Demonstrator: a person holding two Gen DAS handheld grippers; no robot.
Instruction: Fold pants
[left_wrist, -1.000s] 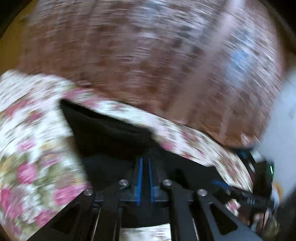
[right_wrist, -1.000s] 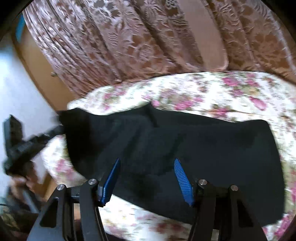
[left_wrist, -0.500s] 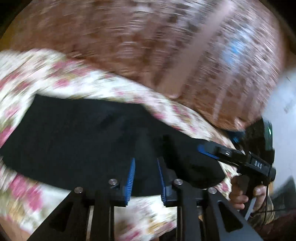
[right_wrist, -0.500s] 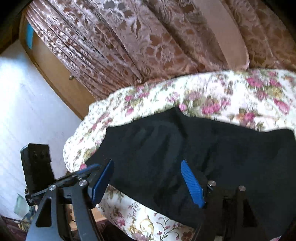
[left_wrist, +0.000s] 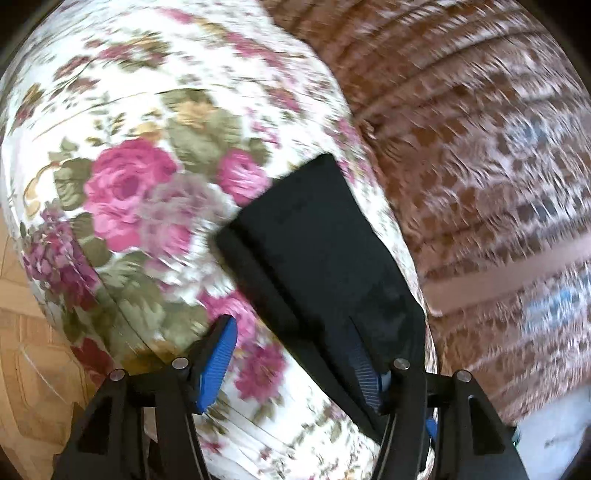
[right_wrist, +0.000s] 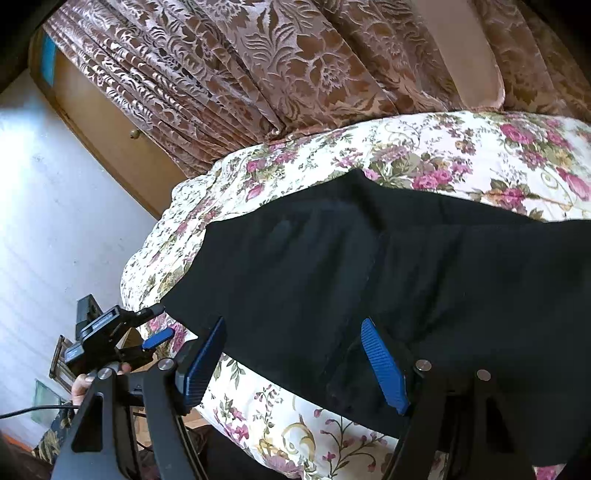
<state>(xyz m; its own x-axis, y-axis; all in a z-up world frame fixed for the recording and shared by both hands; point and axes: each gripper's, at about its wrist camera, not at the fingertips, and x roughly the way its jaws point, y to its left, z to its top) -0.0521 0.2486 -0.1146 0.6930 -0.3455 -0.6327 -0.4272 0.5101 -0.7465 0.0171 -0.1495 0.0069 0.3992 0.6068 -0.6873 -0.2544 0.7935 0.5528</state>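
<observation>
1. The left gripper (left_wrist: 291, 354) stands wide, its jaws having just been opening; the near edge of the black pants (left_wrist: 317, 236) lies between its blue pads (left_wrist: 218, 358), which do not press on it.
2. The right gripper (right_wrist: 295, 365) is also wide and holds nothing, poised over the pants (right_wrist: 369, 280).
3. The pants lie folded flat on the flowered bedspread (right_wrist: 424, 155).
4. A brown patterned curtain (right_wrist: 295, 74) hangs at the far side.

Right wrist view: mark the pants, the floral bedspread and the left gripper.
pants (right_wrist: 332, 266): right wrist view, flat middle of the black cloth.
floral bedspread (right_wrist: 461, 155): right wrist view, bare top.
left gripper (right_wrist: 155, 325): right wrist view, between its fingertips.
</observation>
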